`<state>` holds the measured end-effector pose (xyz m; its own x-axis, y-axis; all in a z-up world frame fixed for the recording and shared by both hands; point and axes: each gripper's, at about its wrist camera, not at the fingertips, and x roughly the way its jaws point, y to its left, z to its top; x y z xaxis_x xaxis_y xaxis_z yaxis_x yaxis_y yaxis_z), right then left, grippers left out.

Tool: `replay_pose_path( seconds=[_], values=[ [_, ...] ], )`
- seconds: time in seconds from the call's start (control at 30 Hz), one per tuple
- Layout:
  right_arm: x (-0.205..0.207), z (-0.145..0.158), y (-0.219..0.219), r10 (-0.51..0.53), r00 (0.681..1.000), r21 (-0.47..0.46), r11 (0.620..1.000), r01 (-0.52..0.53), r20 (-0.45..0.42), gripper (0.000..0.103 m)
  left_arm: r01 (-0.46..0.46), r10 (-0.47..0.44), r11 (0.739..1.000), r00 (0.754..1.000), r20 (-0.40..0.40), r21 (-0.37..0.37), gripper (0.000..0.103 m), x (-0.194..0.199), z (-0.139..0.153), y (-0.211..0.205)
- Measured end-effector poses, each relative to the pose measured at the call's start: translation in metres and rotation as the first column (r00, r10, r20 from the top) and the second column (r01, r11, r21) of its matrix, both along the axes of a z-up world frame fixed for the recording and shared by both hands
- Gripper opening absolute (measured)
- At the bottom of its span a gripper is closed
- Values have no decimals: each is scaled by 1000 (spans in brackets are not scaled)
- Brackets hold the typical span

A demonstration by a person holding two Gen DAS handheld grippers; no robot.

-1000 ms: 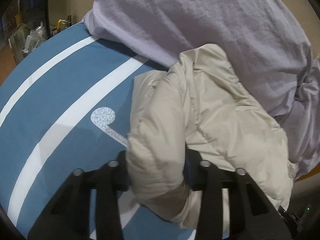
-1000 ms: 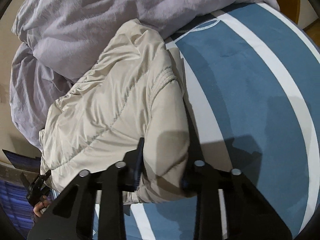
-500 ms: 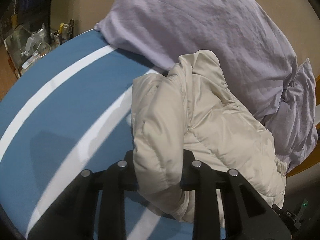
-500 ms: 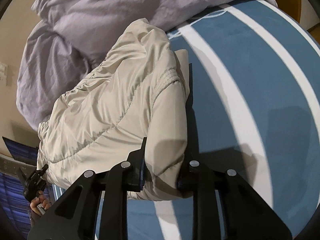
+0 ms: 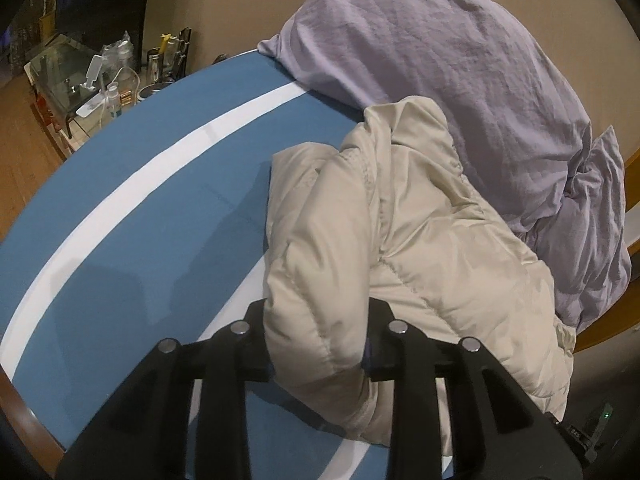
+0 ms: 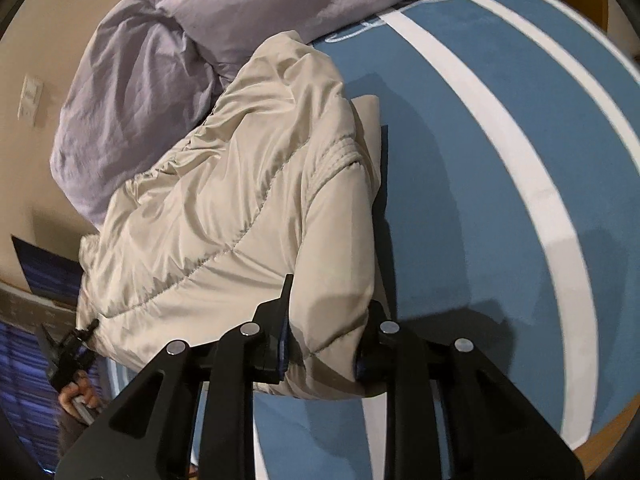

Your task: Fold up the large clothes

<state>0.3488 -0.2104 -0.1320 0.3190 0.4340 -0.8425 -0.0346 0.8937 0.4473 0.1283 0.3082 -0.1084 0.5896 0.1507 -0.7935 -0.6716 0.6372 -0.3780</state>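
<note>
A cream padded jacket (image 5: 420,240) lies bunched on a blue bed cover with white stripes (image 5: 140,208). My left gripper (image 5: 318,340) is shut on a thick fold of the jacket at its near edge and holds it above the cover. In the right wrist view the same jacket (image 6: 224,208) hangs from my right gripper (image 6: 326,340), which is shut on another padded fold. The blue cover (image 6: 480,200) lies to the right of it. The fingertips of both grippers are hidden in the fabric.
A lilac duvet (image 5: 460,60) is piled at the head of the bed, right behind the jacket; it also shows in the right wrist view (image 6: 168,60). A glass side table with bottles (image 5: 92,80) stands beyond the bed's left edge. A wall switch (image 6: 30,100) is at left.
Both grippers have risen and pulled back with the jacket still held. More of the bed, the side table and the wall has come into view.
</note>
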Motion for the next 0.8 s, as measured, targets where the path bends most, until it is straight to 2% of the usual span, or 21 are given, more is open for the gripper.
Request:
replay_pose_path(
  seconds=[0.17, 0.33, 0.47, 0.53, 0.63, 0.8],
  values=[
    [2, 13, 13, 20, 999, -154, 988, -13, 43, 40, -43, 44, 999, 998, -38, 22, 48, 3, -1, -2],
    [4, 35, 20, 12, 989, -293, 955, 32, 145, 53, -90, 91, 996, 993, -76, 12, 73, 3, -8, -1],
    [5, 51, 39, 63, 976, -332, 943, 10, 209, 56, -103, 102, 995, 991, -83, 1, 74, 7, -11, 1],
    [3, 56, 60, 137, 965, -336, 940, -56, 223, 59, -101, 101, 995, 991, -91, 6, 75, 10, -11, 0],
    [-9, 57, 94, 245, 945, -338, 927, -162, 218, 59, -102, 102, 995, 990, -98, 6, 75, 15, -11, 0],
    [-24, 42, 136, 355, 919, -326, 901, -287, 172, 59, -110, 109, 994, 989, -101, -8, 77, 19, -14, 1]
  ],
)
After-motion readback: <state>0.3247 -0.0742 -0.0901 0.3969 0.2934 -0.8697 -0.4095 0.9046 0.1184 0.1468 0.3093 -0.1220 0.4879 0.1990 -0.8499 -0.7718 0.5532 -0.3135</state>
